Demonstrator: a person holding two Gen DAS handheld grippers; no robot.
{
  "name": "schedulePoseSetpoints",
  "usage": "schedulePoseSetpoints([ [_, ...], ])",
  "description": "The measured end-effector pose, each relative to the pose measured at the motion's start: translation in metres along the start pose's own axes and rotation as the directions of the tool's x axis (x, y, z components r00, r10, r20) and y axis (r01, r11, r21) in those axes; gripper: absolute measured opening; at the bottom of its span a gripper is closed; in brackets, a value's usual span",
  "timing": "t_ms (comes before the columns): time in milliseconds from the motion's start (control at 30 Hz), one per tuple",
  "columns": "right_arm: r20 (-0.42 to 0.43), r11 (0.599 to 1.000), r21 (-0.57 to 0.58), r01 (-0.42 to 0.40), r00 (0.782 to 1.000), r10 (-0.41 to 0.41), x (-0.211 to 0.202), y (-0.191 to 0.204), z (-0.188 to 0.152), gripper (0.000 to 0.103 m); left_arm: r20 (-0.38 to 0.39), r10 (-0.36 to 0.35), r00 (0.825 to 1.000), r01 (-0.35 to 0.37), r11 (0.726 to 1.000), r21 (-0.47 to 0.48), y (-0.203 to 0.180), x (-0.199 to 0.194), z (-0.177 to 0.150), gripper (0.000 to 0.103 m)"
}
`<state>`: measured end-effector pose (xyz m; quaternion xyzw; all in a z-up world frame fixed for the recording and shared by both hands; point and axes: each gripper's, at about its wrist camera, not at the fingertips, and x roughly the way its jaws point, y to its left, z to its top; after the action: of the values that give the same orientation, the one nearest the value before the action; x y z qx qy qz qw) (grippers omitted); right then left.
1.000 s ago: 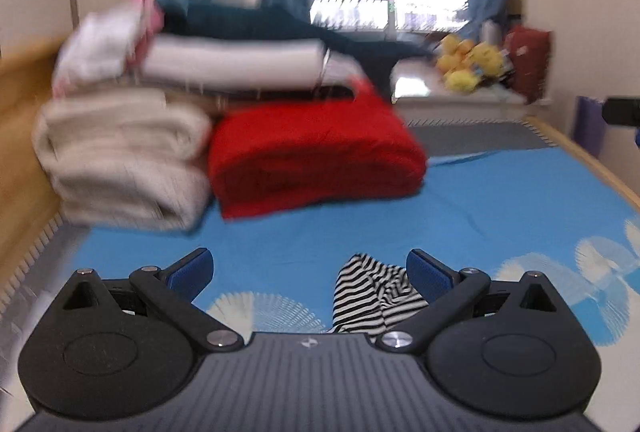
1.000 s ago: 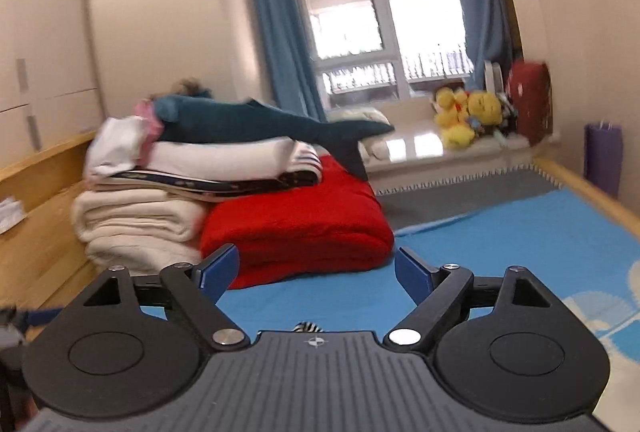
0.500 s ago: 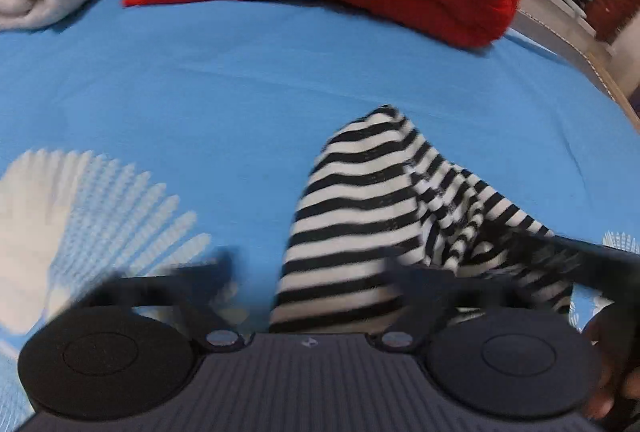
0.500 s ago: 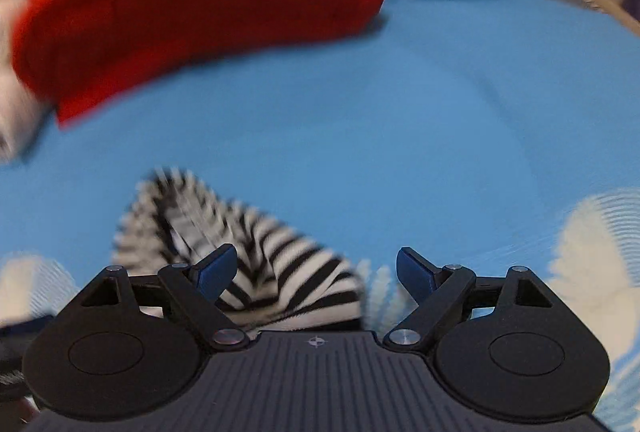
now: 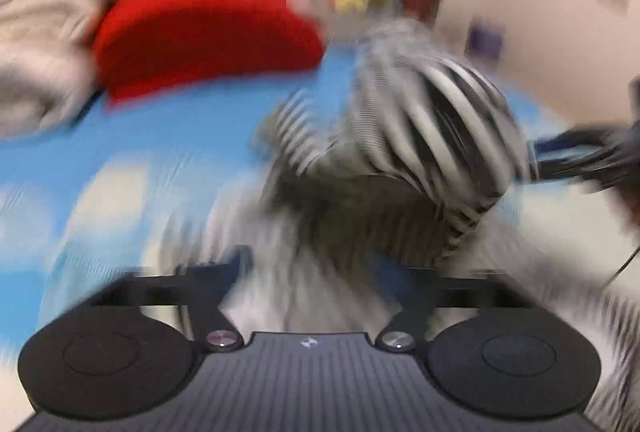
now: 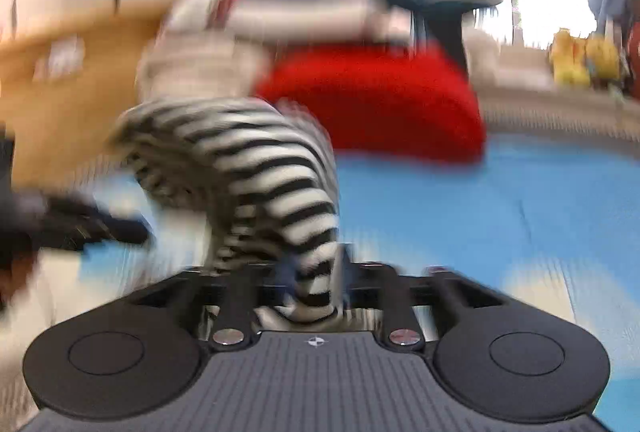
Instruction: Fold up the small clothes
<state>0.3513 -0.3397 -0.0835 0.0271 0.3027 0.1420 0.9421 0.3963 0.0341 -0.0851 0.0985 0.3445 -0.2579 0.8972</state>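
Note:
A small black-and-white striped garment (image 5: 440, 135) hangs lifted above the blue bed sheet (image 5: 168, 135). In the right wrist view my right gripper (image 6: 314, 280) is shut on the striped garment (image 6: 272, 167), its fingers close together around the cloth. In the left wrist view my left gripper (image 5: 316, 268) sits under the blurred cloth; its fingers (image 5: 236, 264) stand apart, and whether they hold cloth is not clear. The right gripper shows as a dark blur at the right edge of the left wrist view (image 5: 580, 155).
A folded red blanket (image 6: 372, 99) lies on the sheet behind the garment. Stacked beige and white folded textiles (image 5: 40, 51) with a dark plush toy on top stand at the left. A wooden bed side (image 6: 60, 103), yellow plush toys (image 6: 580, 59) and a window are further back.
Both grippers dipped to the striped garment on the sheet. The right one has shut on it and raised it off the sheet. Both views are now motion-blurred.

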Motion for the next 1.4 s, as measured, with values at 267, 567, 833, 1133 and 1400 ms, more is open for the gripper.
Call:
schedulePoseSetpoints([
  [267, 0.004, 0.967, 0.215, 0.139, 0.990, -0.143, -0.093, 0.018, -0.069, 0.084, -0.005, 0.096, 0.995, -0.095, 0.976, -0.198, 0.017, -0.066, -0.036, 0.098],
  [567, 0.119, 0.991, 0.133, 0.026, 0.992, -0.042, -0.003, 0.084, -0.011, 0.021, 0.147, -0.028, 0.989, 0.062, 0.972, -0.227, -0.063, 0.024, 0.067, 0.102],
  [833, -0.074, 0.994, -0.105, 0.036, 0.996, -0.044, 0.072, 0.096, -0.082, 0.022, -0.215, 0.140, 0.967, -0.180, 0.967, -0.181, -0.025, 0.180, 0.045, 0.103],
  [1133, 0.002, 0.999, 0.052, -0.015, 1.000, 0.015, -0.008, 0.101, -0.031, 0.063, -0.090, 0.120, 0.989, -0.133, 0.979, -0.153, -0.041, 0.043, 0.031, 0.103],
  [1400, 0.119, 0.990, 0.135, 0.051, 0.991, -0.068, -0.178, 0.165, -0.057, 0.086, -0.155, 0.243, 0.957, -0.274, 0.934, -0.229, -0.106, -0.119, -0.038, 0.103],
])
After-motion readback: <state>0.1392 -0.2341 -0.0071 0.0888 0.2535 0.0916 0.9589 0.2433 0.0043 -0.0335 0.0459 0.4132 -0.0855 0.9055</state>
